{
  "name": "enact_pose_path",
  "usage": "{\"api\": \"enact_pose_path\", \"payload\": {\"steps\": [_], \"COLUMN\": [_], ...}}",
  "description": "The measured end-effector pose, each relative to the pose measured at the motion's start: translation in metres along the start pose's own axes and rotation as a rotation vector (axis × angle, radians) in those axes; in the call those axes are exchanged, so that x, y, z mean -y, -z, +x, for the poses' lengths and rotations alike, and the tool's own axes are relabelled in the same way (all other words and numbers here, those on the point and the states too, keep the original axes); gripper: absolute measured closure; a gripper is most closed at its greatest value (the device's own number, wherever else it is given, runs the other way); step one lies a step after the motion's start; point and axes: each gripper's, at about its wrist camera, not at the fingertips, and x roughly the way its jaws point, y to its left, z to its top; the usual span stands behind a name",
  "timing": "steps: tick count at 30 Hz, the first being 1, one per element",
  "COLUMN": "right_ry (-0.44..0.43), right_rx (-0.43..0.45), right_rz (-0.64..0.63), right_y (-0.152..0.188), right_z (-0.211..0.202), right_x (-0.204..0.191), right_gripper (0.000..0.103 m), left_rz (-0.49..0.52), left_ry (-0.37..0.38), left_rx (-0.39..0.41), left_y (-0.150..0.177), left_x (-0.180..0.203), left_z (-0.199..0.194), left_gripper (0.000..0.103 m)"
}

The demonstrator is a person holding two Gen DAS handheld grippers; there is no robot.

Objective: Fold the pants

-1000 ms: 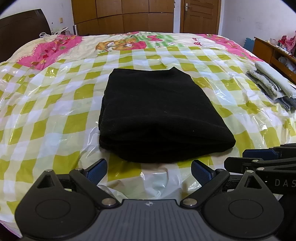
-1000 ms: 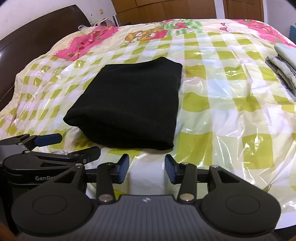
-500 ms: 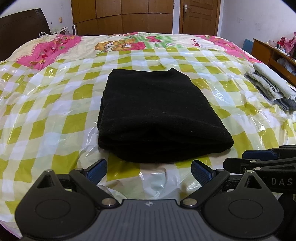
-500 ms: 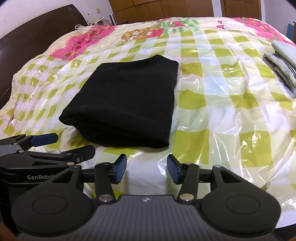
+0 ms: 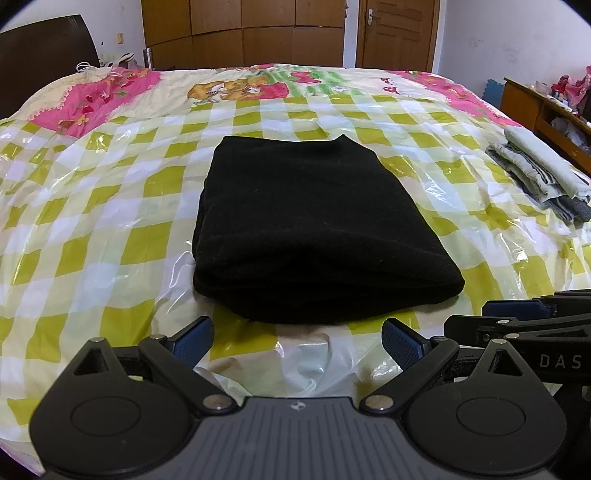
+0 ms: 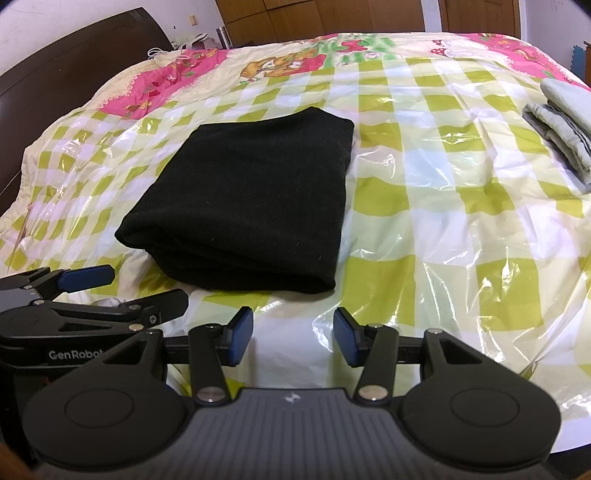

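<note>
Black pants point(image 5: 306, 229) lie folded into a thick rectangle on the checked, plastic-covered bed point(image 5: 92, 206); the right wrist view shows the pants point(image 6: 251, 206) left of centre. My left gripper point(image 5: 297, 339) hovers just short of the stack's near edge, open, with nothing between its blue pads. My right gripper point(image 6: 293, 336) is also open and empty, near the bed's front edge, to the right of the stack's near corner. Each gripper shows at the side of the other's view: the right gripper point(image 5: 517, 314) and the left gripper point(image 6: 96, 291).
A pile of folded grey and pale garments point(image 5: 539, 173) lies at the bed's right side. A dark headboard point(image 6: 74, 70) stands at the left, wooden wardrobes point(image 5: 243, 33) and a door behind, a low wooden cabinet point(image 5: 543, 110) at far right.
The right gripper's jaws have widened a little. Both views have shifted slightly, so the pants sit a touch lower and further left.
</note>
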Motion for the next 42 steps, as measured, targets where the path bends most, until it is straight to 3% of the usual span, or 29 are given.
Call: {"api": "enact_pose_path", "payload": {"steps": [42], "right_ry": [-0.008], "right_rx": [-0.004], "right_rz": [0.009], "right_y": [0.0039], "right_z": [-0.0013], "right_x": [-0.0028], "right_gripper": [0.053], "left_rz": [0.003], "left_ry": [0.004], "left_rx": [-0.019], "left_y": [0.0015], "left_x": [0.0002], "left_z": [0.0034], "left_gripper": [0.000]}}
